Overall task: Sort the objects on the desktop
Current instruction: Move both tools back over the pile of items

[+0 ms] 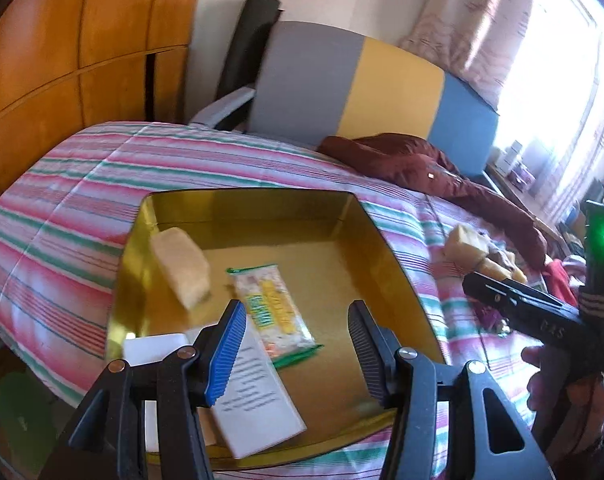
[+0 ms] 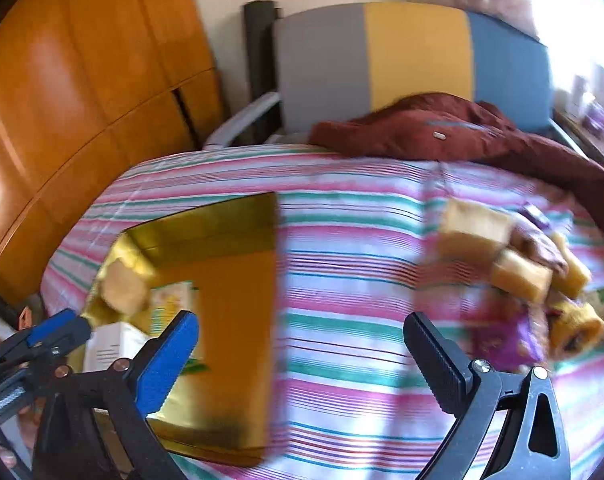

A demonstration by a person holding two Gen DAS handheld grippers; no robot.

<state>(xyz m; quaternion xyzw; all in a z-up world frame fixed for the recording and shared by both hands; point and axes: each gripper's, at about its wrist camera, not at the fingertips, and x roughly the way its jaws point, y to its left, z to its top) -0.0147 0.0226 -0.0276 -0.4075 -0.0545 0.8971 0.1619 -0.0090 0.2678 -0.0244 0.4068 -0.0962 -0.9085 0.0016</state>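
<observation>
Gold tray (image 1: 334, 220), pink/green/white striped quilt (image 1: 81, 184), maroon jacket (image 2: 462, 128), green-yellow snack pkt (image 1: 273, 312)

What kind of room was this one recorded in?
Most likely a bedroom: a bed with a striped quilt and a padded headboard, a wooden wardrobe beside it. The gold box sits on the bed, not a desk.

The left wrist view looks forward and down from close above the gold tray (image 1: 342, 216), its far wall at 12 o'clock. The right wrist view sits further right, facing the striped bed (image 2: 342, 240), with that tray (image 2: 221, 216) at 9 o'clock. Both share the tray, bed and tricolour headboard (image 1: 398, 88) (image 2: 418, 52) at 12 o'clock.
</observation>
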